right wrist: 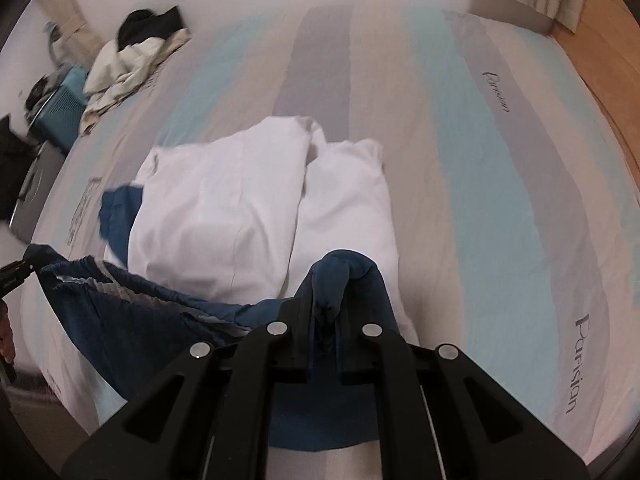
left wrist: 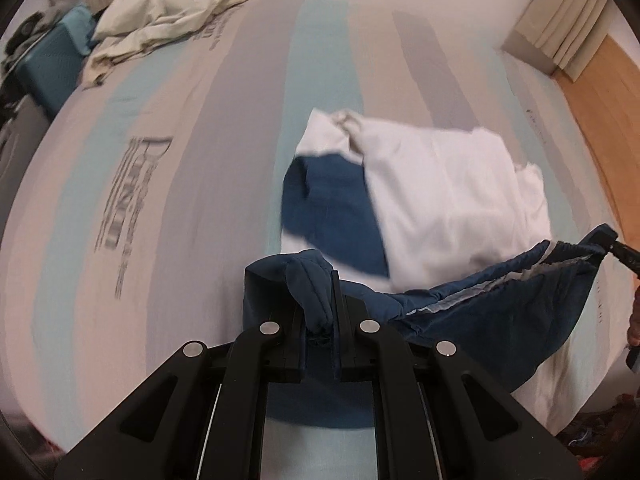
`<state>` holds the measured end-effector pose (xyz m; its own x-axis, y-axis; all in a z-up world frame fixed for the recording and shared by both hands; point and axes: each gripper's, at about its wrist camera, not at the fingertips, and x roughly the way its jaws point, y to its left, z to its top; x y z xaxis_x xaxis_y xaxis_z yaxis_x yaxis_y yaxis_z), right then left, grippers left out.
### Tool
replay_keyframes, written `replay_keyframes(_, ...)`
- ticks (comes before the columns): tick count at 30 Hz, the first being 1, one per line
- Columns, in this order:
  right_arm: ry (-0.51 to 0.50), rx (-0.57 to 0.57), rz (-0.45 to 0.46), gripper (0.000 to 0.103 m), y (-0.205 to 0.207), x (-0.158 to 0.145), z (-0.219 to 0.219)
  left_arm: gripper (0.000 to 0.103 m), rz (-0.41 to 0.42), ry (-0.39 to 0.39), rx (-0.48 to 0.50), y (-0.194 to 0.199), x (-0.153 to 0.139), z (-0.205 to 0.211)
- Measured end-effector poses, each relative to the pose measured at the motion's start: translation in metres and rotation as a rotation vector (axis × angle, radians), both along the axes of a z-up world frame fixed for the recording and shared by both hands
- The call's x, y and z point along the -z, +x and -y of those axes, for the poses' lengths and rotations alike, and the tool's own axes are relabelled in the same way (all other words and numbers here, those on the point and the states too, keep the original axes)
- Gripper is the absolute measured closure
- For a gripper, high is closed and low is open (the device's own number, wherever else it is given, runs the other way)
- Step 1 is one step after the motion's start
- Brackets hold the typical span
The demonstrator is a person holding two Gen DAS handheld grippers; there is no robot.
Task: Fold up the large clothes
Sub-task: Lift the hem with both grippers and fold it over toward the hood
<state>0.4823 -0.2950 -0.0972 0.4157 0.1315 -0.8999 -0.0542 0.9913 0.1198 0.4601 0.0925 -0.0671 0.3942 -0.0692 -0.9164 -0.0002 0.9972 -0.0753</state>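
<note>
Left gripper (left wrist: 316, 312) clamping a bunched corner of the blue-and-white garment (left wrist: 452, 200), right gripper (right wrist: 326, 312) pinching the other corner. Holding the blue waistband edge stretched and sagging between both, above the striped bedsheet (right wrist: 480, 160). Lying flat beyond, the white half. Sitting at the far corner, a cream and black clothes pile (left wrist: 160, 12).

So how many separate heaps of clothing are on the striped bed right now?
2: the blue-and-white garment mid-bed, its blue waistband clamped by both grippers; a crumpled cream-and-black pile at the far left corner. More may be hidden.
</note>
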Motion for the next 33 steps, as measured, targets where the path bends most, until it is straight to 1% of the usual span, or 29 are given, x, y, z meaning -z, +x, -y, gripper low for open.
replay_keyframes(5,-0.013,0.038,0.008,0.098,0.039,-0.011,-0.001,0.096,0.003,-0.015,0.039,0.053,-0.004,-0.008)
replay_keyframes(10,-0.032,0.036,0.011,0.098,0.087,-0.006,-0.007,0.096,0.006,0.001,0.059,0.105,0.004,-0.01)
replay_keyframes(14,-0.045,0.025,-0.001,0.098,0.122,0.006,-0.009,0.096,0.007,-0.003,0.037,0.138,0.011,-0.012)
replay_keyframes(17,-0.037,0.041,-0.019,0.098,0.144,0.015,-0.006,0.096,0.01,0.009,0.038,0.159,0.018,-0.01)
replay_keyframes(19,-0.03,0.05,-0.034,0.098,0.156,0.022,-0.005,0.096,0.006,0.027,0.038,0.176,0.026,-0.006)
replay_keyframes(25,-0.027,0.073,-0.085,0.098,0.195,0.048,-0.004,0.096,-0.021,0.048,0.025,0.218,0.047,-0.003)
replay_keyframes(29,-0.029,0.083,-0.094,0.098,0.215,0.062,-0.003,0.096,-0.035,0.068,0.026,0.24,0.062,-0.003)
replay_keyframes(33,-0.04,0.083,-0.103,0.098,0.232,0.076,-0.003,0.096,-0.051,0.083,0.034,0.254,0.08,-0.007)
